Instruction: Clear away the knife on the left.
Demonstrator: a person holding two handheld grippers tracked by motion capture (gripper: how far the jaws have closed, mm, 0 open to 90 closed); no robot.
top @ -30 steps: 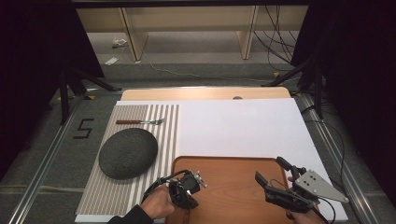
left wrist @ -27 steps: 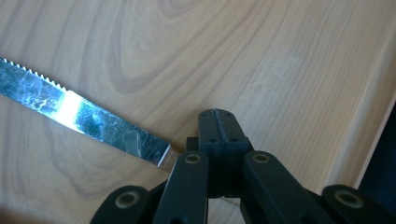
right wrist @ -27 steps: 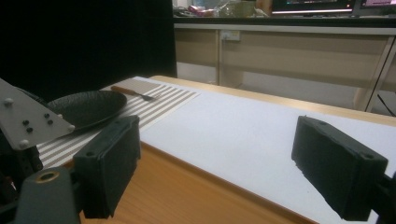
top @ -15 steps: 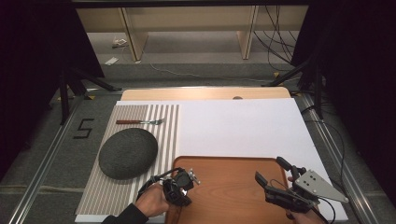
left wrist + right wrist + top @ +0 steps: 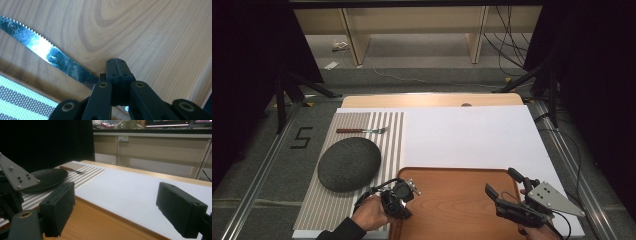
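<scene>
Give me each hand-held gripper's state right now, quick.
Left hand-held gripper: shut on the knife, above the wooden tray.
Right hand-held gripper: open, holding nothing.

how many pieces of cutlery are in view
2. A wooden-handled fork lies on the striped placemat beyond the dark round plate. A serrated steel knife is clamped in the left gripper over the wooden tray.

Plate (image 5: 349,163) on striped mat (image 5: 362,150), fork (image 5: 361,130) behind; tray (image 5: 462,200) to its right
</scene>
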